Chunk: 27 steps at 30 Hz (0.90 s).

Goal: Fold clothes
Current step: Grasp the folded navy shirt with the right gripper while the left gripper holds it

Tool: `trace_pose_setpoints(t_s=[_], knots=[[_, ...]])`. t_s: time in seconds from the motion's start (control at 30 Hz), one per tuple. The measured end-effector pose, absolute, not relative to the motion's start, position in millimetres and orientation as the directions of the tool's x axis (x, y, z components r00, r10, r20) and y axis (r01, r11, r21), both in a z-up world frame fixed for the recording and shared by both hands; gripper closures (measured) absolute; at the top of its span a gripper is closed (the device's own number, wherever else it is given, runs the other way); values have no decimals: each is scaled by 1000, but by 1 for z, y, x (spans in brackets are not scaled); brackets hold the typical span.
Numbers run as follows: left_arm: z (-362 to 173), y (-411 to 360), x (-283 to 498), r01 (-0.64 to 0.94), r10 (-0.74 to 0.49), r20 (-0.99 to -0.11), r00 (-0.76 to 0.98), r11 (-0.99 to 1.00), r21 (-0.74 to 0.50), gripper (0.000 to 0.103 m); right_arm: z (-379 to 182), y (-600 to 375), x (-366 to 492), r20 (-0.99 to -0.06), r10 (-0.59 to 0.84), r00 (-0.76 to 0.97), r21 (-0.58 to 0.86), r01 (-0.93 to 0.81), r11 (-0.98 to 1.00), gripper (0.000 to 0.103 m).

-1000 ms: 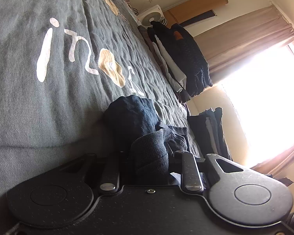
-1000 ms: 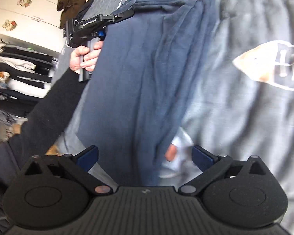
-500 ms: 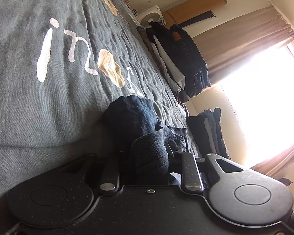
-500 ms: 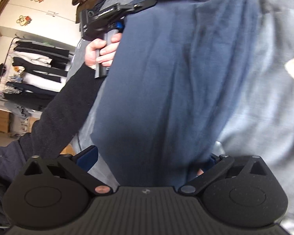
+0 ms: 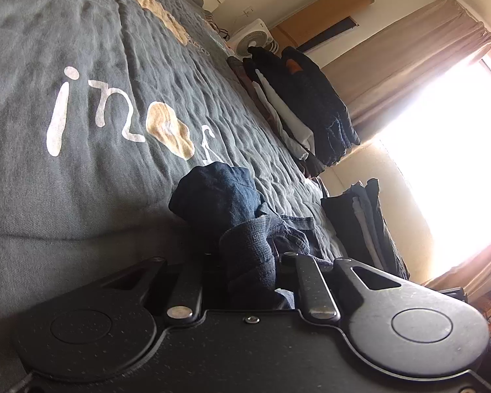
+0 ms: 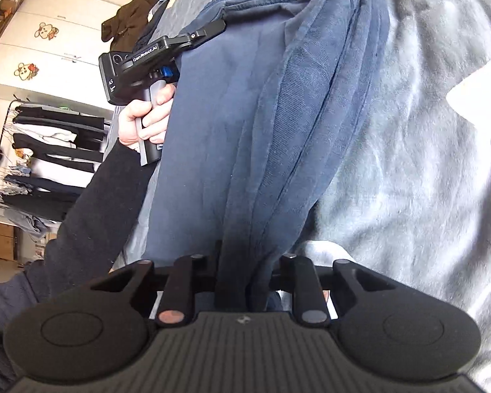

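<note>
A navy blue garment [image 6: 255, 124] lies stretched over the grey bedspread [image 6: 409, 170]. My right gripper [image 6: 242, 281] is shut on its near edge, the cloth bunched between the jaws. My left gripper [image 5: 248, 271] is shut on a bunched corner of the same navy garment [image 5: 226, 199], held low over the bedspread [image 5: 81, 75]. The left gripper also shows in the right wrist view [image 6: 209, 31], held by a hand at the garment's far corner.
The bedspread has white letters and tan prints [image 5: 170, 131]. Dark clothes hang on a rack [image 5: 311, 104] beyond the bed, with a fan [image 5: 252, 37] and a bright window [image 5: 442, 150]. A white wardrobe [image 6: 42, 49] and another clothes rack [image 6: 49, 150] stand on the left.
My right gripper was open a second ago; it moved onto the garment's near edge and shut on it. The left gripper stays shut on its corner, almost still.
</note>
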<state>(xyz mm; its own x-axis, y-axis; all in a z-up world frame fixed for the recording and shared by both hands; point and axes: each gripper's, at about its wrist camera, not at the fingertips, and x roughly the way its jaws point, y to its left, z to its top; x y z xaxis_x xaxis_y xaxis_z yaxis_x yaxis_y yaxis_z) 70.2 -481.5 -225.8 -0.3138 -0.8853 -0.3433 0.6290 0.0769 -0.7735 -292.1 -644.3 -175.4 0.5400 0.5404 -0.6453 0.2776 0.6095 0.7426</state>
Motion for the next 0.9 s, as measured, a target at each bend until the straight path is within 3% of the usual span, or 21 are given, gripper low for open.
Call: trace_pose_setpoints(t_s=[0.57, 0.9], knots=[[-100, -465, 12, 777, -903, -378, -202, 87, -623, 90, -117, -650, -320, -585, 486, 649, 743, 189, 643, 87], [-45, -493, -59, 831, -920, -354, -166, 63, -553, 90, -76, -659, -362, -612, 389, 689, 659, 171, 732, 87]])
